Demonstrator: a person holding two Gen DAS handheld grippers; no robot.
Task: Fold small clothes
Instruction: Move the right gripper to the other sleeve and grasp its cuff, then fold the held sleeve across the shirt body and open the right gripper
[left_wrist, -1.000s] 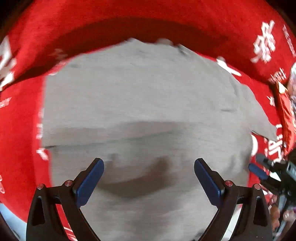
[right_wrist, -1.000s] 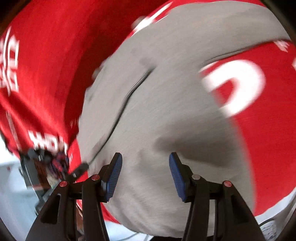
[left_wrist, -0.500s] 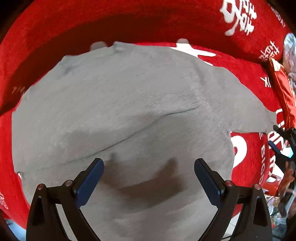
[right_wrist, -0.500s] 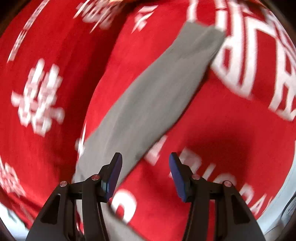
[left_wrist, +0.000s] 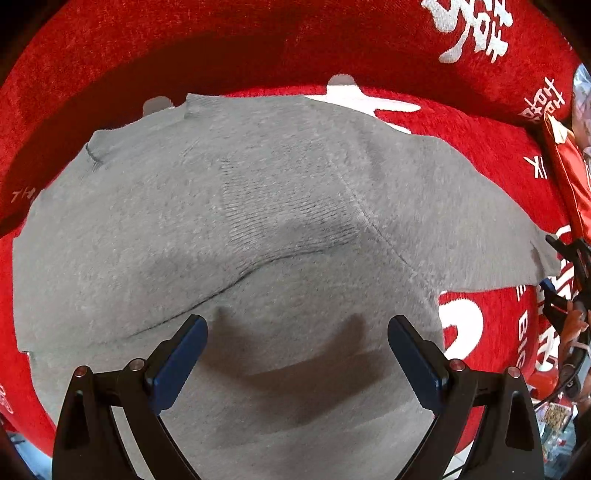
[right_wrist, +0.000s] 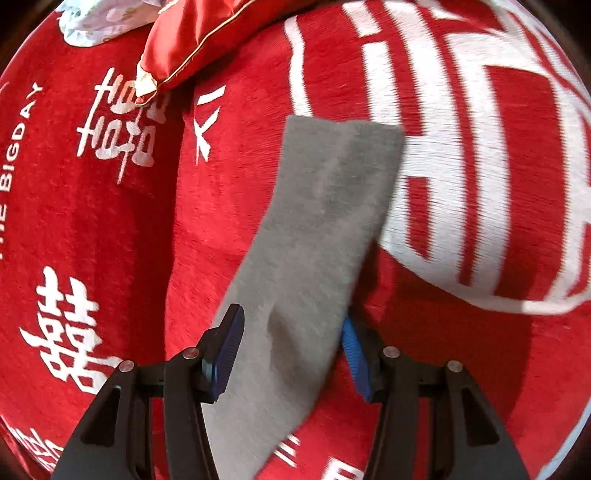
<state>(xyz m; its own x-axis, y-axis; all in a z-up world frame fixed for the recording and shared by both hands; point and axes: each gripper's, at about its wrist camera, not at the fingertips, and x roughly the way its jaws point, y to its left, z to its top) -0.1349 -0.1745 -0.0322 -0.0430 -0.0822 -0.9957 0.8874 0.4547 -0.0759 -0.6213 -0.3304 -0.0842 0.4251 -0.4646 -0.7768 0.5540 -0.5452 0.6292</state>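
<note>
Left claw (left_wrist: 297, 328) spread wide, blue pads (left_wrist: 181, 360) apart, nothing clamped, poised straight above the grey sweater (left_wrist: 258, 221). Beneath and beyond it, that sweater laid flat on the red blanket (left_wrist: 184, 44), a dark crease running slantwise across the knit, a ribbed patch above the crease, the collar edge toward the far left. One sleeve stretched off to the right, ending near the picture's edge beside a second gripper, only partly seen.

Right claw (right_wrist: 291, 347) half spread, tilted downward, the grey sleeve (right_wrist: 317, 240) lying between its blue pads (right_wrist: 227, 347); pads beside the cloth's edges, not visibly pressing it; whether they touch it cannot be told. Sleeve running away from the claw up and to the right, its squared cuff end resting flat on the blanket's white lettering. Farther off, top left, a shiny red cushion (right_wrist: 207, 33) with gold piping, and past it a pale patterned cloth (right_wrist: 99, 22).
</note>
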